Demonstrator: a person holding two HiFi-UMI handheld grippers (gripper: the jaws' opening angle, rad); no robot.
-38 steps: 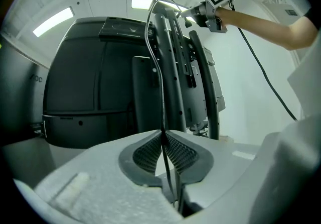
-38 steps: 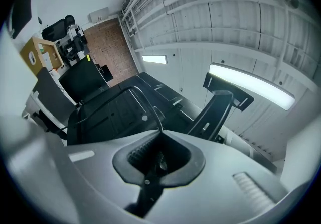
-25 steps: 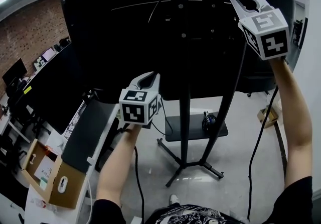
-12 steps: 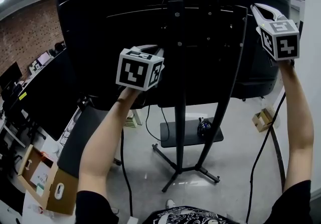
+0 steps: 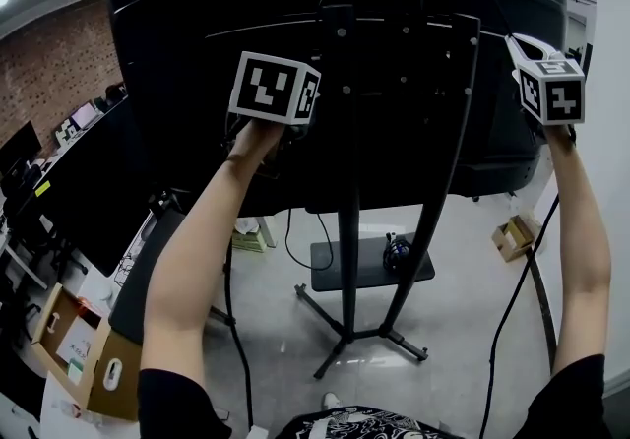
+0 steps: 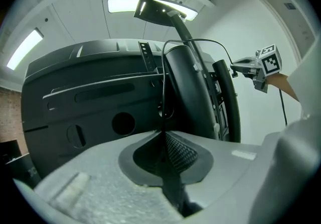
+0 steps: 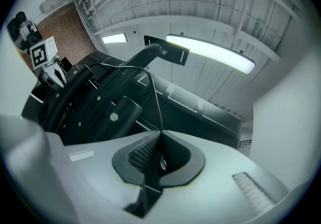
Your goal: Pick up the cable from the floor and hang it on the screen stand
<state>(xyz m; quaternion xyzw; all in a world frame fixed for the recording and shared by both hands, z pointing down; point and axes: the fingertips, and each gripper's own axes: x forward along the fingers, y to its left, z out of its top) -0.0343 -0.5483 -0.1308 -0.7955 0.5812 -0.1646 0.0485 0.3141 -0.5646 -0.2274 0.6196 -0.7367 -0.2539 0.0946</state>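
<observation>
Both left gripper (image 6: 163, 132) and right gripper (image 7: 160, 131) have fingers clenched on the thin cable (image 6: 193, 40), spread high to drape it over the screen stand (image 5: 346, 181).

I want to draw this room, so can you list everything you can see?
Screen: one, black, on the stand.
Stand: one, black, middle, feet on the floor.
Cable: one, thin, black, arching past the stand's top, gripper to gripper.
Shelf: one, black, low on the stand.
Boxes: two, brown, bottom left and floor right.
Wall: one, red brick, far left.
Lights: at least two, white, ceiling.
Arms: two, bare, held up.
Left gripper: one, grey, fingers shut on cable.
Right gripper: one, grey, fingers shut on cable.
</observation>
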